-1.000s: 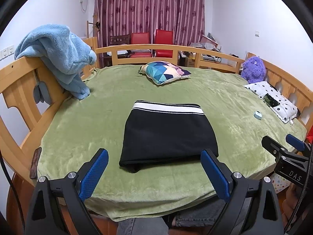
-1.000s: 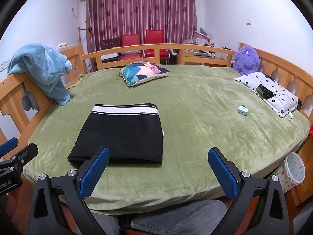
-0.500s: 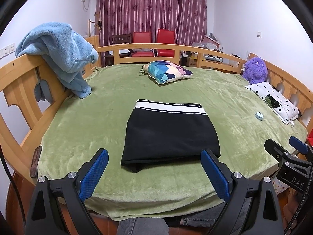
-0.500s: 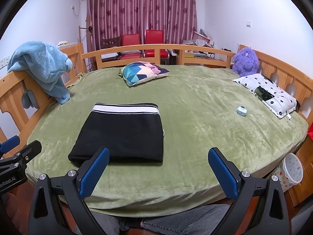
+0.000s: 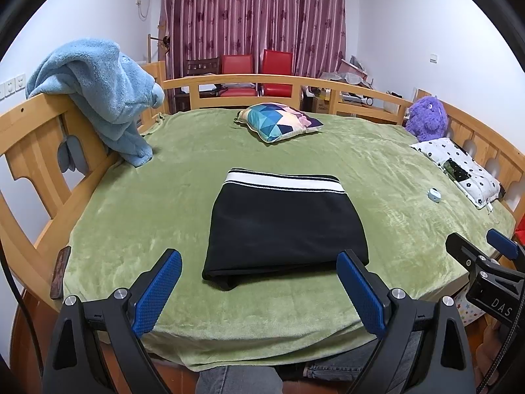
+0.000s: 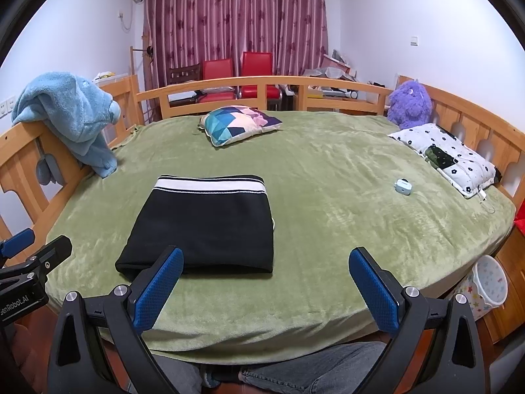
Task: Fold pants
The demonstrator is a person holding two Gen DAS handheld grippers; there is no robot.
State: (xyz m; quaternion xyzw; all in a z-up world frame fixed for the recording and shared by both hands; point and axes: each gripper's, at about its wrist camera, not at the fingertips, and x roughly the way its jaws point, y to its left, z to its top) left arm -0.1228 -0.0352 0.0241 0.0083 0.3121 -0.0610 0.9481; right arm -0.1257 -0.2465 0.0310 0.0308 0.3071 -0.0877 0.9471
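Pants are seen folded into a compact black rectangle on the bed, the white-striped waistband turned toward the far rail — they lie near the front edge, on the green blanket. A blue towel is draped over the wooden rail at the left. A patterned pillow is laid well beyond the pants, and a purple plush toy is set in the far right corner. The left gripper is held before the bed edge, its fingers wide apart and empty; the right gripper likewise — apart, nothing between them. A small pale-blue case rests at the right.
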